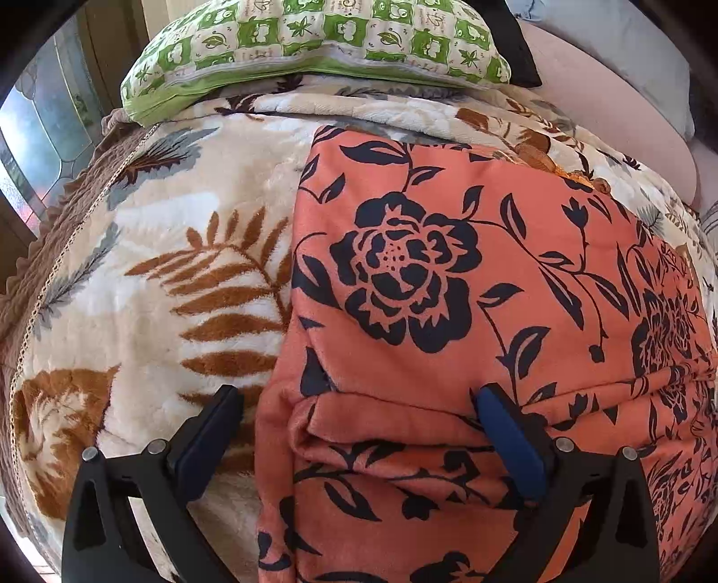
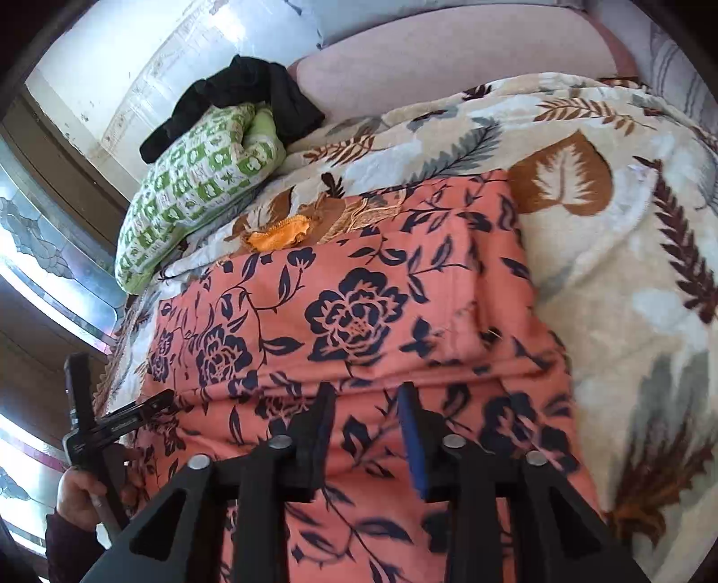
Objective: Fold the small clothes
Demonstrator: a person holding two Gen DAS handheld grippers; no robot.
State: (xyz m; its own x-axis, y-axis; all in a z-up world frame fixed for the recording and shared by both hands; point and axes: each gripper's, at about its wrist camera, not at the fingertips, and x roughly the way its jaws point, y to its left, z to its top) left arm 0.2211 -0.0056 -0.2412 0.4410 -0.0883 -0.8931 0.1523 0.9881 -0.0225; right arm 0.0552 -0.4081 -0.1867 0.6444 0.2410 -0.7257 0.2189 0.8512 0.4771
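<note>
A salmon garment with dark navy flowers (image 1: 448,278) (image 2: 350,314) lies spread on a cream leaf-print blanket (image 1: 148,269) (image 2: 628,269). Its near edge is folded over into a thick layered hem. My left gripper (image 1: 359,399) stands wide open astride the garment's left corner. One finger (image 1: 215,430) is over the blanket and the blue-padded one (image 1: 507,430) rests on the fabric. My right gripper (image 2: 367,394) hovers open just over the garment's near fold, nothing pinched. The left gripper (image 2: 112,421) also shows at the left of the right wrist view, in a hand (image 2: 85,489).
A green-and-white patterned pillow (image 1: 314,40) (image 2: 193,188) lies at the head of the bed with a black garment (image 2: 242,98) on it. A small orange cloth (image 2: 278,235) peeks out past the garment's far edge. A window (image 1: 40,134) is at the left.
</note>
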